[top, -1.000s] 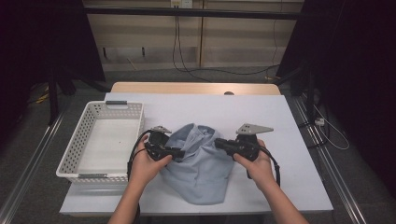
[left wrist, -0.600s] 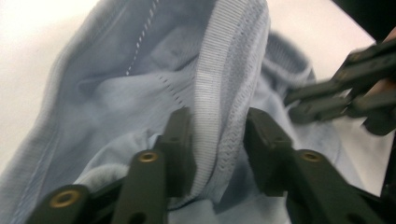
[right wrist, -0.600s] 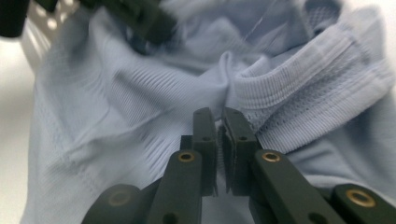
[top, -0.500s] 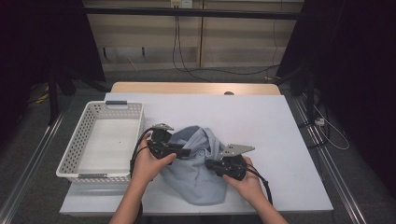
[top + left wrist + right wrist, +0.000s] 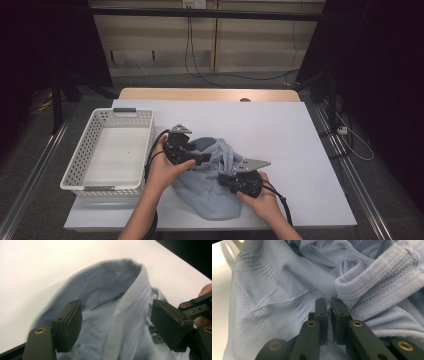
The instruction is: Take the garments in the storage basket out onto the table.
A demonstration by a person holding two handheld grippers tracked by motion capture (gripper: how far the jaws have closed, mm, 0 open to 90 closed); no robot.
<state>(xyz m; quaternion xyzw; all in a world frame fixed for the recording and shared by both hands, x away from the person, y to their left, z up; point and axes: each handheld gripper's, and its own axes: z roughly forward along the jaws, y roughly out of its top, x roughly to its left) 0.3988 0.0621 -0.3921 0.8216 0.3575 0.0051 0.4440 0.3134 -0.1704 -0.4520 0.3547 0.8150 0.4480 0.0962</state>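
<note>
The left gripper (image 5: 204, 159) had just been spreading its fingers (image 5: 68, 326) above the blue shirt (image 5: 212, 192); the right gripper's (image 5: 329, 312) fingers pinched its fabric.

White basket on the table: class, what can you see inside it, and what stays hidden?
The white basket shows a bare floor with one tiny dark speck; no clothing lies inside. Its near wall hides the strip of floor just behind it. The light blue garment lies beside it on the table.
</note>
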